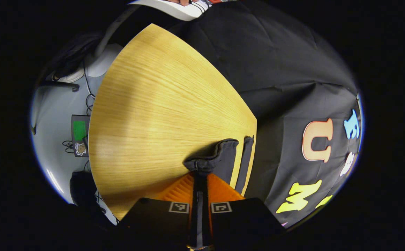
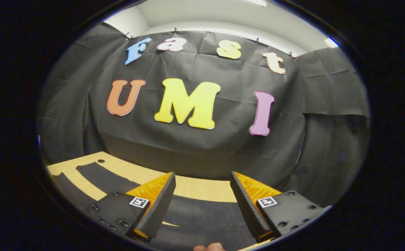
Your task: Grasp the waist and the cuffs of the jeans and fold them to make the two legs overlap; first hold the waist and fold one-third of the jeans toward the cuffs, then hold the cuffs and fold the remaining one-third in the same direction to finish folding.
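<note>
The left claw (image 1: 199, 176) is clamped on the dark denim jeans (image 1: 219, 158) at the far right edge of the pale wooden tabletop (image 1: 160, 104); the right claw (image 2: 202, 195) hangs apart above them, so the leg-overlapping fold looks underway, and next it needs its own grip

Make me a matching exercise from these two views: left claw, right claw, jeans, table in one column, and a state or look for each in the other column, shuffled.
Column one:
1. left claw
2. right claw
3. jeans
4. table

Column two:
A. light wood grain
B. open, fingers wide apart above dark cloth
C. dark fabric, an edge bunched up and lifted off the wood
D. shut on a pinched fold of fabric

Pairs: 1-D, 2-B, 3-C, 4-A
</note>
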